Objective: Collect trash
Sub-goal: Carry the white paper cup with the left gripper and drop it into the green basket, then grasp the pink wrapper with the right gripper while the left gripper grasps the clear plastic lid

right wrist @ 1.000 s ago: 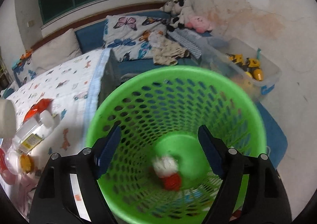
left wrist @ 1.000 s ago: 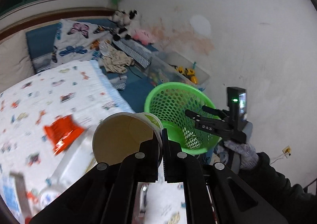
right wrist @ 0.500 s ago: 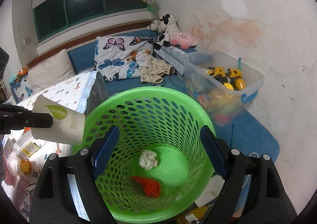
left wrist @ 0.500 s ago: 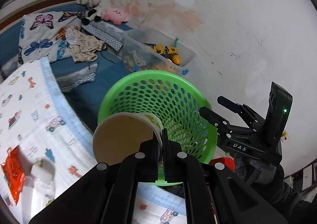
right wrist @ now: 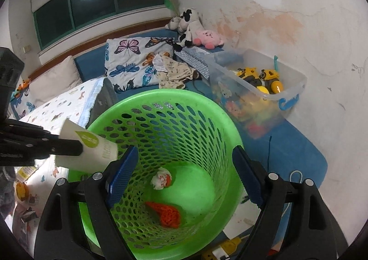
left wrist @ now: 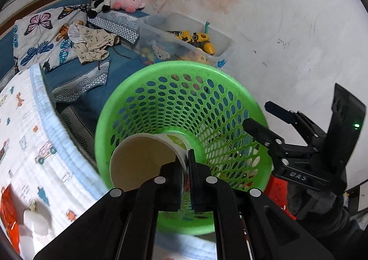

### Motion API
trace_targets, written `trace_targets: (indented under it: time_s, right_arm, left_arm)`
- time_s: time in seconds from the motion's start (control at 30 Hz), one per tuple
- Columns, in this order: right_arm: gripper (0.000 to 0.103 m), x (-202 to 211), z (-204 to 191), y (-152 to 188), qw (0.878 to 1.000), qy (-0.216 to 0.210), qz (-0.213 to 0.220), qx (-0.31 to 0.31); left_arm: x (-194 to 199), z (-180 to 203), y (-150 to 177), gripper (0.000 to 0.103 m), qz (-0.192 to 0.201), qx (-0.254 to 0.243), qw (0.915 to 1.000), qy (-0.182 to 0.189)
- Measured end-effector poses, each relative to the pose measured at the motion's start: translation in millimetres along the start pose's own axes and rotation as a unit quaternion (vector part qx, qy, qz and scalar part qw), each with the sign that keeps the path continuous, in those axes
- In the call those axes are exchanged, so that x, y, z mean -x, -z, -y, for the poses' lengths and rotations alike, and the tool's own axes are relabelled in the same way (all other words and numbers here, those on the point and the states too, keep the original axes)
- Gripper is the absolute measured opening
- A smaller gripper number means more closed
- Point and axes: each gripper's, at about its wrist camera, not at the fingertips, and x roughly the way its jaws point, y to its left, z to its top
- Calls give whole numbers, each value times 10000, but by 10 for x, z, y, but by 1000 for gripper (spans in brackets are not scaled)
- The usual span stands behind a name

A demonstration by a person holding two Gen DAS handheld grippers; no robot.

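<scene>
The step in hand is the drop: a paper cup (left wrist: 147,158) is being brought to the green basket (left wrist: 230,80) to be thrown away. The left tool (left wrist: 186,163) is clamped shut on the cup's rim, one finger inside the mouth and one outside, so the cup lies tilted on its side with its open end toward the camera. In the right wrist view the cup (right wrist: 89,151) sits at the basket's near left edge (right wrist: 161,94), its base just past the rim and its body partly outside it.

The right tool (right wrist: 184,177) hangs over the basket with its jaws wide apart and nothing between them; its blue pads (right wrist: 122,177) frame the basket floor. Down there lie a crumpled white and red wad (right wrist: 161,181) and an orange-red scrap (right wrist: 168,214).

Next, as I judge it, the left tool needs to carry the cup a little further in over the opening, then release so it falls clear of the rim. Let go too early and the cup may catch the edge and tip back onto the bed (left wrist: 27,135). More litter, a red wrapper (left wrist: 9,214) among it, waits on the bed.
</scene>
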Motion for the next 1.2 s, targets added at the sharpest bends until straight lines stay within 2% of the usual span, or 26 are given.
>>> trace_targets:
  time_s: [0.27, 0.33, 0.37, 0.4, 0.43, 0.53, 0.6, 0.8, 0.97, 1.2]
  right_arm:
    - [83, -3, 73, 29, 10000, -16, 37, -86]
    - [83, 6, 75, 37, 10000, 9, 44, -75]
    - [83, 5, 81, 40, 10000, 19, 41, -65]
    - [83, 7, 86, 41, 10000, 28, 41, -61]
    - [83, 13, 91, 46, 10000, 40, 47, -62]
    - [83, 23, 107, 70, 10000, 54, 41, -51]
    - [83, 25, 117, 85, 9999, 99, 29, -39]
    - [83, 83, 78, 111, 10000, 63, 44, -39]
    - [83, 96, -50, 113, 9999, -60, -24, 139]
    - [83, 210, -345, 138, 9986, -439, -86, 280]
  left_arm:
    - [-327, 94, -193, 5, -161, -174, 9994, -255]
    - [-393, 79, -249, 8, -162, -140, 9995, -249]
    - [-444, 69, -284, 18, -190, -124, 9994, -275]
    - [-478, 66, -305, 36, -193, -121, 9992, -342]
    - [-507, 73, -326, 41, -156, -129, 9988, -438]
    - [-587, 70, -351, 42, -133, -141, 9981, -580]
    - [-595, 45, -346, 42, -133, -44, 9984, -540]
    - [-358, 7, -311, 43, 95, 14, 9981, -613]
    - [31, -11, -293, 47, 401, 14, 9968, -698]
    - [647, -29, -26, 50, 769, -12, 9937, -818]
